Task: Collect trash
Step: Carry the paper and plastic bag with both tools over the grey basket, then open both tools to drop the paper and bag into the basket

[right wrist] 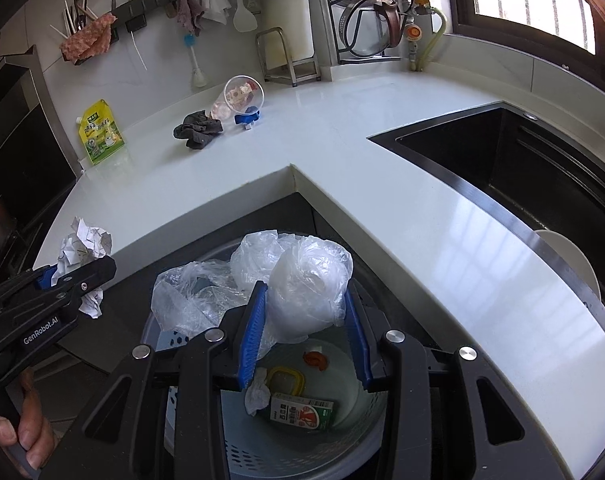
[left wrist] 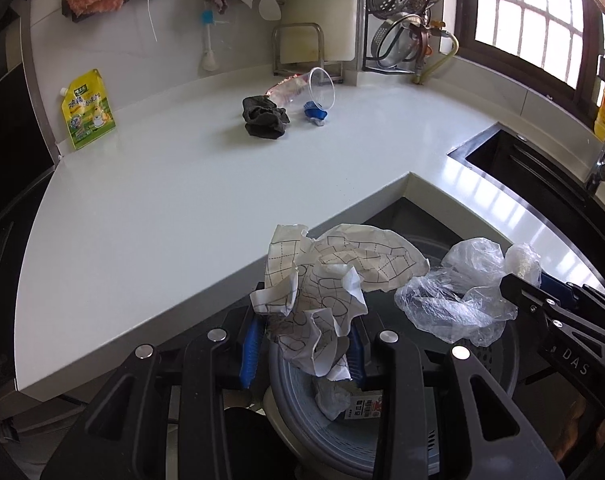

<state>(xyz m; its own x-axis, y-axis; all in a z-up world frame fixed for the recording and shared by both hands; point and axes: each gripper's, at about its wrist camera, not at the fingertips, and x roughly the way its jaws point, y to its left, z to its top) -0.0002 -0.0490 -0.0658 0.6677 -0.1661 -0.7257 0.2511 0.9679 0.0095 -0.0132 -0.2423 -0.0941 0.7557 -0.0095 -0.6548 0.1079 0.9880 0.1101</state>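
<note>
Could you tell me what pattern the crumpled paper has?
White with black grid lines, clearest in the left wrist view: crumpled paper.

The left gripper [right wrist: 76,280], seen at the left side of the right wrist view, is showing white words on its black arm: "GenRobot.AI". The right gripper [left wrist: 518,286], at the right edge of the left wrist view, is showing the letters "DAS" on its black body; the rest is cut off.

A yellow and green pouch [left wrist: 88,110] is standing at the upper left, against the wall. It is carrying Chinese writing, too small to read.

Down in the bin [right wrist: 230,452], a small green and white carton [right wrist: 302,414] is lying with Chinese writing on it, too blurry to read.
</note>
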